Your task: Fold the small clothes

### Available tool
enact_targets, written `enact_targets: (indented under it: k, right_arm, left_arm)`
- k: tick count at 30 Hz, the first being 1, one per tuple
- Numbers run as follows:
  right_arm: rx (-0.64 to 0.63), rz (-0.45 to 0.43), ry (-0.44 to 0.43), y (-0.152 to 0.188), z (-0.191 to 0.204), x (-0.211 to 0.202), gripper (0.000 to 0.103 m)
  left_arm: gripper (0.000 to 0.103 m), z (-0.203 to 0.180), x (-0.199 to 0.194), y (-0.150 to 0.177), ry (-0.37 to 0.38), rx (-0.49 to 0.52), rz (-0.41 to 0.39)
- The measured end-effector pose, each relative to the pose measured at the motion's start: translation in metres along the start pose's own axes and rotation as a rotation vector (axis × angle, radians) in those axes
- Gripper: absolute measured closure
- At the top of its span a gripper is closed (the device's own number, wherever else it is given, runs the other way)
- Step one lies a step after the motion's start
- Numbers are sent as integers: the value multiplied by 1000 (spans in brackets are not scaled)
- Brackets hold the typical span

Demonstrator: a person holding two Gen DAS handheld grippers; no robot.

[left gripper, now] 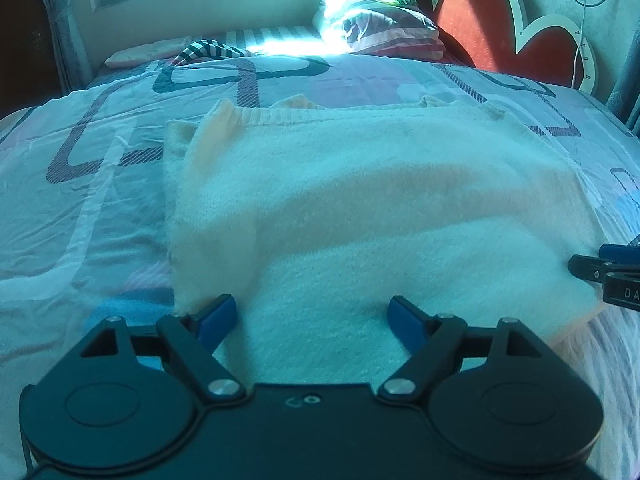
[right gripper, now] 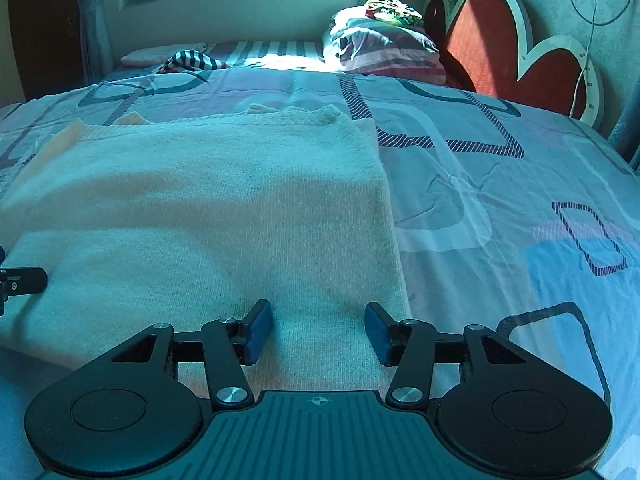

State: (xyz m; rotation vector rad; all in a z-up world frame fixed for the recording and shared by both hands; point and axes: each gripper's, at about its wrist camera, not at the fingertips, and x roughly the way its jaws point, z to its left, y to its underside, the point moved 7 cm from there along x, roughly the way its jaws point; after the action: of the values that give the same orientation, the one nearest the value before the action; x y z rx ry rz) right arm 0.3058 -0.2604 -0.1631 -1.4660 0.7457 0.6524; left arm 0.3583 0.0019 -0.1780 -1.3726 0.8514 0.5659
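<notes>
Both claws are hanging released over the folded sweater.

I am looking at the cream knitted sweater (left gripper: 360, 200) lying flat on the patterned bedspread (right gripper: 500, 184), its ribbed edge toward the window. My left claw (left gripper: 312, 316) is standing wide apart above its near left corner, gripping nothing. My right claw (right gripper: 318, 330) is standing parted over the near right edge, its blue pads (right gripper: 258, 334) clear of the knit.

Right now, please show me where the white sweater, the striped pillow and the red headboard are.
white sweater (right gripper: 224, 208): right wrist view, middle of the knitted top layer.
striped pillow (right gripper: 384, 54): right wrist view, its front face.
red headboard (left gripper: 476, 12): left wrist view, the red padded panel.
</notes>
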Motion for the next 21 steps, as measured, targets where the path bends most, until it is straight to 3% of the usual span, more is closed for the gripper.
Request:
enact_targets:
  k: [5, 11, 15, 21]
  right_arm:
    - [15, 4, -40, -1, -5, -5, 53]
    - [42, -34, -129, 1, -13, -22, 53]
    - [-38, -71, -162, 5, -8, -30, 53]
    - [-82, -6, -210, 21, -17, -20, 53]
  left_arm:
    - [18, 2, -5, 6, -21, -25, -5]
    - [23, -1, -29, 12, -66, -128, -25]
    - [22, -21, -29, 19, -90, -113, -13]
    - [17, -23, -26, 32, -144, -146, -5]
